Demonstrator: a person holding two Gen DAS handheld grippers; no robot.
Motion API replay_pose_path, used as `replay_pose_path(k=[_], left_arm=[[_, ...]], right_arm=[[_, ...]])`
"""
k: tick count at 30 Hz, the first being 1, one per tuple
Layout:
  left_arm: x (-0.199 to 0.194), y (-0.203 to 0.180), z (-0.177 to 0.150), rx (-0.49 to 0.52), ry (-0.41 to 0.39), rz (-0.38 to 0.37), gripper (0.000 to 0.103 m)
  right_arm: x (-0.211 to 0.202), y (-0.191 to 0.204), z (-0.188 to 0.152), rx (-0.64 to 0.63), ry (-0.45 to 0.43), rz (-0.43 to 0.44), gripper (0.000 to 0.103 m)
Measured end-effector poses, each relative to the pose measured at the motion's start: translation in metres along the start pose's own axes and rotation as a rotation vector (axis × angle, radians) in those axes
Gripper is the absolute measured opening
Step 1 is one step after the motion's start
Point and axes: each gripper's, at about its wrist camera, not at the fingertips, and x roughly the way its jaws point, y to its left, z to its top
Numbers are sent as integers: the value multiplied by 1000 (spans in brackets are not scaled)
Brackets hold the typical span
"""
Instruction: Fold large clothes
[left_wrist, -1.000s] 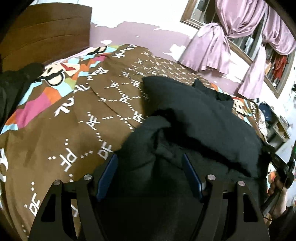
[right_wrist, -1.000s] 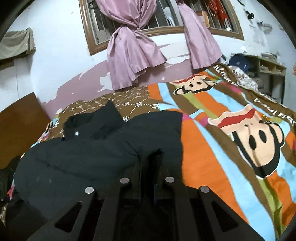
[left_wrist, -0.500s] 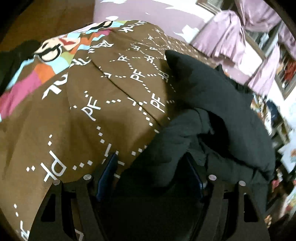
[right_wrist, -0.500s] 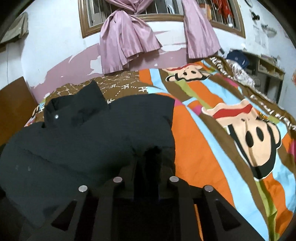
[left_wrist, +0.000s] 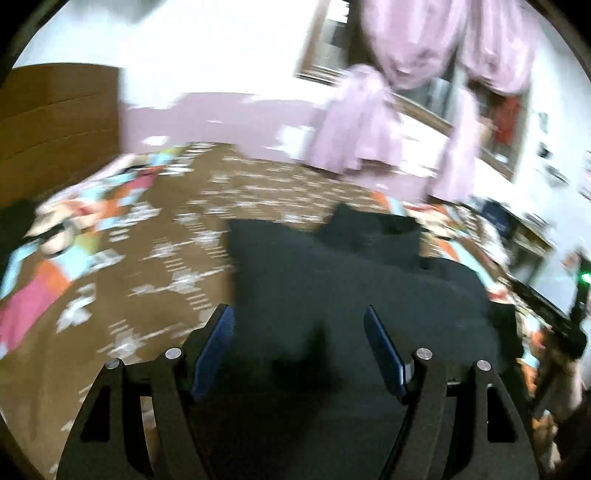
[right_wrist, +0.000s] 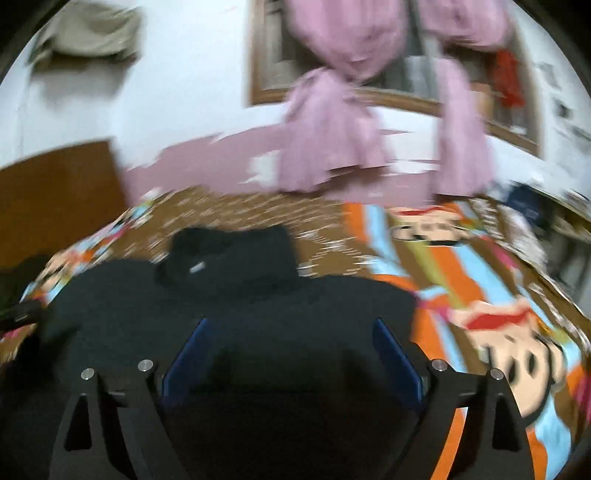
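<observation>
A black padded jacket (left_wrist: 351, 280) lies spread on the bed, its collar (right_wrist: 236, 258) toward the far wall. Both views are smeared by motion. My left gripper (left_wrist: 296, 314) hangs over the jacket's near left part. Its jaws stand wide, both blue pads show bare, and the cloth lies under them without being pinched. My right gripper (right_wrist: 290, 323) is over the jacket's (right_wrist: 258, 306) near right part. Its jaws are opening wide, with the cloth lying loose below and between them and nothing pressed by the pads.
The jacket rests on a brown and cartoon-striped bedspread (right_wrist: 461, 280). A wooden headboard (left_wrist: 55, 122) stands at the left. Pink knotted curtains (right_wrist: 332, 140) hang at the window on the far wall. A shelf (right_wrist: 535, 206) stands beyond the bed's right side, and dark cloth (right_wrist: 22, 273) lies at its left edge.
The right gripper's jaws, shut on a fold of the jacket before, have sprung wide and let it go. Both grippers have drawn back and up. The left jaws keep the same width.
</observation>
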Motion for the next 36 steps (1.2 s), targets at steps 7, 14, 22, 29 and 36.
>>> replay_pose_path(k=[7,14,22,29,36], left_arm=[[81,-31,2,37,223,-105,67],[101,-44,-26,198,316,-18,67],[115,-42,-54,216,352,-9,67],[123,-51,-67,264,332,36,67],[102,-29,-60,141,238,-132,74]], right_arm=[[53,8,-36,-27,246,50,96],[56,23,-58,-94,322,63,97],[67,25,-78,-121,304,31,97],[66,19,-81,-91,273,52,97],[41,8,-75,-21,182,127,99]])
